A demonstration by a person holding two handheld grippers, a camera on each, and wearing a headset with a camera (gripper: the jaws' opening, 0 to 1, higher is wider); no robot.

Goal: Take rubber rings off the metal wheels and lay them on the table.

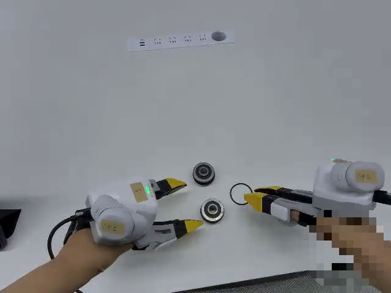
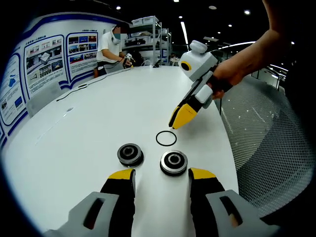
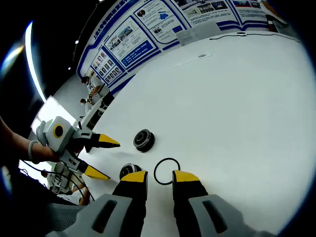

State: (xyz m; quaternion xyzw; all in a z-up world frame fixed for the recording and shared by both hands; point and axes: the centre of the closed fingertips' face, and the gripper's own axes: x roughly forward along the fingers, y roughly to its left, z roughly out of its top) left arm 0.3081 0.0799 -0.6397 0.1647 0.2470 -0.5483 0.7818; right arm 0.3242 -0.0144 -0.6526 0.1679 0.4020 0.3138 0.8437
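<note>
Two metal wheels lie on the white table [image 1: 293,110]: a far one [image 1: 203,173] with a dark outer band and a near one [image 1: 212,210] whose rim looks silver. A loose black rubber ring [image 1: 241,193] lies flat to their right. My left gripper [image 1: 186,204] stands open, its yellow tips just left of both wheels [image 2: 130,154] [image 2: 174,162]. My right gripper [image 1: 258,196] has its jaws a little apart with nothing between them, tips just short of the ring [image 3: 167,170]. In the right gripper view the near wheel [image 3: 129,170] is partly hidden behind a jaw.
A white power strip [image 1: 180,40] lies at the far side of the table. A black object [image 1: 9,223] sits at the left edge, and a grey mesh surface [image 1: 275,284] runs along the near edge. A person [image 2: 111,47] stands at the table's far end.
</note>
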